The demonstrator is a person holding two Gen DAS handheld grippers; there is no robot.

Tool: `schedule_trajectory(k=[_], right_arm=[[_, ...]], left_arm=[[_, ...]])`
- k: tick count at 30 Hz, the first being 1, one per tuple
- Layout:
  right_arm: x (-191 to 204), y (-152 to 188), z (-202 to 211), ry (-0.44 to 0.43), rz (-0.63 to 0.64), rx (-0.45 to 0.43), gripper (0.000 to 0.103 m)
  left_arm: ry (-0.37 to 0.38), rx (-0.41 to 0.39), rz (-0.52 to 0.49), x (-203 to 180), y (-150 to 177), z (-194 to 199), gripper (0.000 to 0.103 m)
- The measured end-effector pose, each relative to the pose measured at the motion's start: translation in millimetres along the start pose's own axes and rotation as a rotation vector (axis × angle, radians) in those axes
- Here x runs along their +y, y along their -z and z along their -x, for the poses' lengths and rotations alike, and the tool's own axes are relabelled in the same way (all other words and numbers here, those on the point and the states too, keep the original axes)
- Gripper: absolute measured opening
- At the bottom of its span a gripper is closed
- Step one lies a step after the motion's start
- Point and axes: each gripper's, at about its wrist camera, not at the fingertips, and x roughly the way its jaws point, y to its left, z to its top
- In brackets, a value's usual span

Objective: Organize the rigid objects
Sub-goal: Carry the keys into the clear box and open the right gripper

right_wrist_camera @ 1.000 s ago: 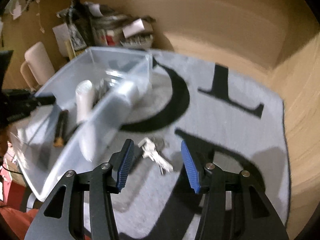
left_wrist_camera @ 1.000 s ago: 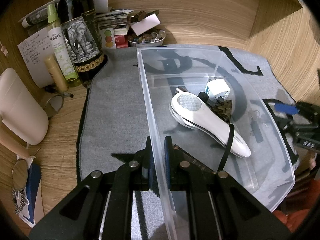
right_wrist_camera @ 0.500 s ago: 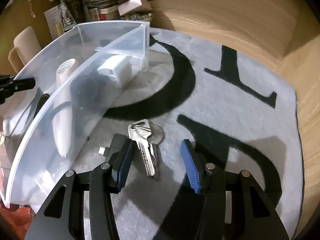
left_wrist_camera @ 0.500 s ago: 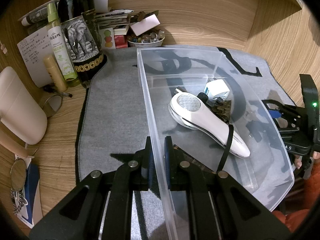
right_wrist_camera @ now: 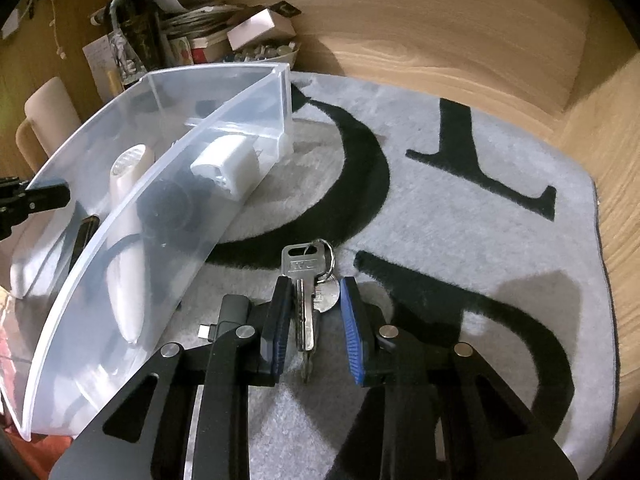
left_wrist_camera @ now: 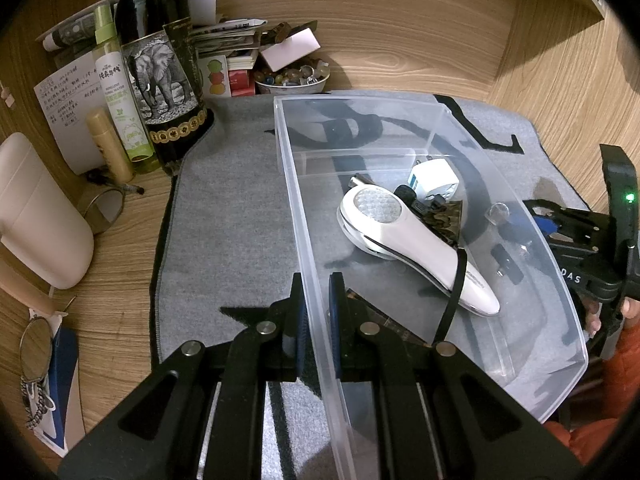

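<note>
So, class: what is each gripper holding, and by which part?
Left gripper: shut on the clear bin's side wall. Right gripper: jaws closing around the keys' blades, not yet pressing.

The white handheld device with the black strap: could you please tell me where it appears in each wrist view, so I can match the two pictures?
Left wrist view: the white handheld device lies right of centre, inside the clear plastic bin, pointing toward lower right.
Right wrist view: it shows at left, blurred through the bin's curved wall.
Shared landmark: the white adapter cube beside it in the bin.
</note>
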Motion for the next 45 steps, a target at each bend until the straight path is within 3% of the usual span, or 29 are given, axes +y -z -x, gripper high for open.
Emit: schedule_trajectory(k=[14,26,36,45], right_arm=[[1.3,-20.6,50.5,0.034,0.001,-0.151,0.022],[45.3,-54.1,85.8,-0.046,0.100,-0.293,0.022],[87.5,-63.7,64.4,-0.128,0.191,-0.252,0.022],[102.5,-63.7,26.9,-0.138,0.232,-0.117,0.022]], left_arm=[[0.001,0.000,0.000,0.2,0.0,0.1,0.009],[0.001,0.000,-0.001,0.3,-0.1,0.1,0.009],[0.000,0.000,-0.003,-0.3,-0.7,-0.2,0.009],[0.000,0.000,-0.003,-0.2,-0.6,-0.2,0.009]])
